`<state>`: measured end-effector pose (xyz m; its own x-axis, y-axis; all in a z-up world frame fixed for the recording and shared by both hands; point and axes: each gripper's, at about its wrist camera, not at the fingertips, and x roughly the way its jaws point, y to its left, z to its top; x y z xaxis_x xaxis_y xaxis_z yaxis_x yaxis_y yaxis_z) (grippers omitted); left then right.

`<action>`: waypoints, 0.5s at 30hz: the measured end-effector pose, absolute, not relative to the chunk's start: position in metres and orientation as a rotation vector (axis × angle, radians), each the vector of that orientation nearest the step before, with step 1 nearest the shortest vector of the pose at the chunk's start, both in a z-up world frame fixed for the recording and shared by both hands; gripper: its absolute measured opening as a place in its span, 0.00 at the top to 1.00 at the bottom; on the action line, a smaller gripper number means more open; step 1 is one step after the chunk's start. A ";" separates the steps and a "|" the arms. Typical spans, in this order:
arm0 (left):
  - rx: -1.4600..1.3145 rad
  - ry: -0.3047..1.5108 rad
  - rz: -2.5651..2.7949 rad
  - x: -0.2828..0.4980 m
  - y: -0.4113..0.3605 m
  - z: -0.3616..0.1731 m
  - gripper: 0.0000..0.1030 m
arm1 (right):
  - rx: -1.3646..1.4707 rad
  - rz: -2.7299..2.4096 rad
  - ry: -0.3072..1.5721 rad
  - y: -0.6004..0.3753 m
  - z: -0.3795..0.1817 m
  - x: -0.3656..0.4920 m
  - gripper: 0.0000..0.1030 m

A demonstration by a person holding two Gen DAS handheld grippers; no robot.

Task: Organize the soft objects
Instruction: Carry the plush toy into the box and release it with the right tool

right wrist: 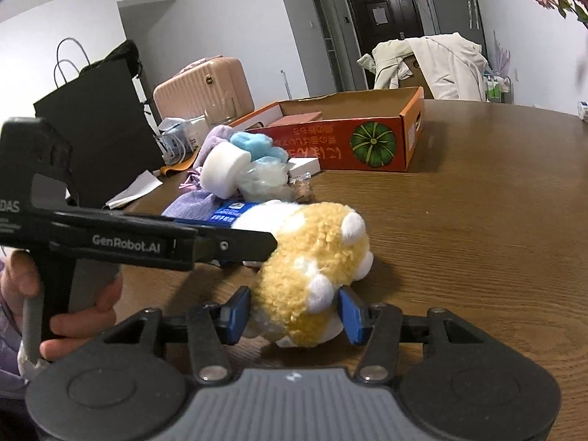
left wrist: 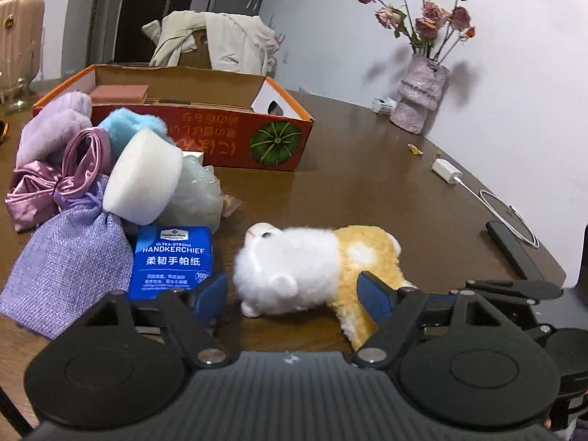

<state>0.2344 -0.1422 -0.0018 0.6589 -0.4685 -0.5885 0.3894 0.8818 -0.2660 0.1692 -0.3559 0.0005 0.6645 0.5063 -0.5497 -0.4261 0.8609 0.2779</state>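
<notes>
Barely started, by the look of it. Orange box [left wrist: 205, 139] toward the far side of the table [left wrist: 367, 169] holding only a brownish block and some cardboard bits, no soft stuff in there yet.

Plush toy [left wrist: 316, 268] lying on its side near the front edge, white head end toward the pile, yellow rear toward the right gripper [right wrist: 294, 312]. Right gripper clamped on the yellow rear, both blue pads pressed into the fur. Left gripper [left wrist: 290, 294] spread either side of the white front half, right pad against the yellow fur, left pad just clear, so not gripping yet.

Still heaped at the left edge beside the box: white sponge [left wrist: 145, 183], lilac pouch [left wrist: 70, 268], blue tissue pack [left wrist: 172, 261], satin and fluffy bits. Pretty much everything left to sort.
</notes>
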 end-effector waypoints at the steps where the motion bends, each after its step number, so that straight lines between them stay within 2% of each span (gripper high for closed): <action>1: -0.126 0.696 -0.492 0.235 -0.142 -0.002 0.23 | 0.138 0.532 0.658 -0.357 0.000 0.170 0.52; 4: -0.154 0.689 -0.518 0.238 -0.140 -0.002 0.31 | 0.139 0.536 0.652 -0.357 0.001 0.171 0.53; 10: -0.192 0.645 -0.539 0.247 -0.134 0.017 0.33 | 0.110 0.529 0.588 -0.352 0.019 0.174 0.54; 15: -0.182 0.559 -0.572 0.276 -0.124 0.057 0.32 | 0.075 0.545 0.521 -0.348 0.058 0.205 0.54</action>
<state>0.2763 -0.1245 0.0571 0.6974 -0.5583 -0.4494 0.4621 0.8296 -0.3135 0.2046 -0.3484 0.0575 0.7290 0.5131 -0.4531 -0.4760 0.8556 0.2032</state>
